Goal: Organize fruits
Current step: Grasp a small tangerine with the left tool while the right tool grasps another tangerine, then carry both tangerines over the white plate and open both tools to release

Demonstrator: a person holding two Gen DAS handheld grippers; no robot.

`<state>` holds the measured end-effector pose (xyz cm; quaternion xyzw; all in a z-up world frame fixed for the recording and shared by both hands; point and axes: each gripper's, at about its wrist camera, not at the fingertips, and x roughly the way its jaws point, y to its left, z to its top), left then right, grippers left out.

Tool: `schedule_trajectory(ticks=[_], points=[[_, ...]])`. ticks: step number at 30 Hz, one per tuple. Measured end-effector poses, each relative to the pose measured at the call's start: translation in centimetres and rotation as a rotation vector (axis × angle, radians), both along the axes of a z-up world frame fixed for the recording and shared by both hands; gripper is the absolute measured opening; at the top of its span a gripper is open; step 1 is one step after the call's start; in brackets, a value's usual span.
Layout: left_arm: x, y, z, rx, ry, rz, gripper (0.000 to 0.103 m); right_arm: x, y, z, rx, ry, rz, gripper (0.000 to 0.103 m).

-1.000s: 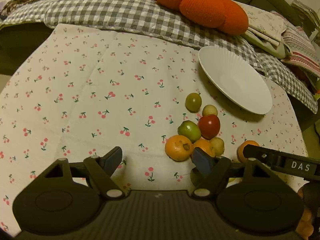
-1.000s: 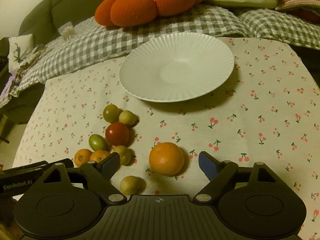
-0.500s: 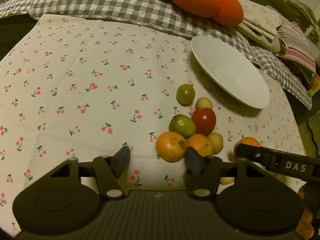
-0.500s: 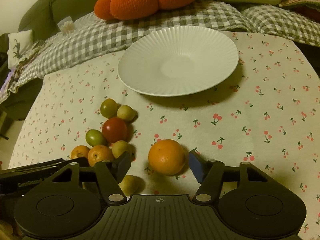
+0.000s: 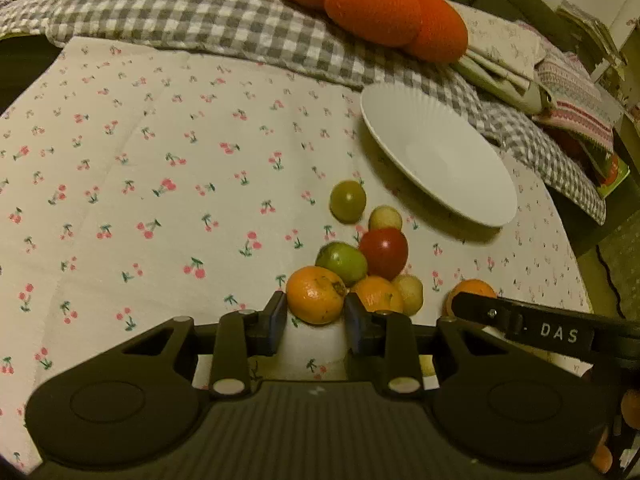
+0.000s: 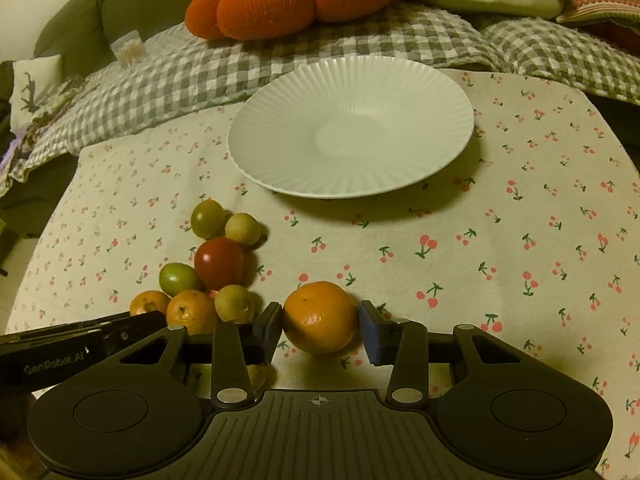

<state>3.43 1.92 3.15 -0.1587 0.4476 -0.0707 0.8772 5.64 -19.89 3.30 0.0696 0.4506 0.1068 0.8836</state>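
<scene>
Two views. Left wrist: my left gripper pinches a mandarin at the fruit pile's near edge; the white plate holds nothing. Right wrist: my right gripper brackets an orange on the cherry tablecloth, left pad touching, right pad just off it.

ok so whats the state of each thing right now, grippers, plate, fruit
left gripper: closing around a small orange, contact unclear
right gripper: open around the big orange, small gap on its right side
plate: empty, on the tablecloth
red tomato: in the fruit pile, untouched
green fruit: beside the tomato
</scene>
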Motion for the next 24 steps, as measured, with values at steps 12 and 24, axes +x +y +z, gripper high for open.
schedule_trajectory(ticks=[12,24], points=[[0.0,0.7,2.4,-0.053,-0.066,0.012,0.030,-0.1,-1.2,2.1,0.062,-0.035,-0.029,0.040],[2.4,-2.6,4.4,-0.006,-0.163,-0.077,0.030,1.6,-4.3,4.5,0.079,-0.092,-0.091,0.040]])
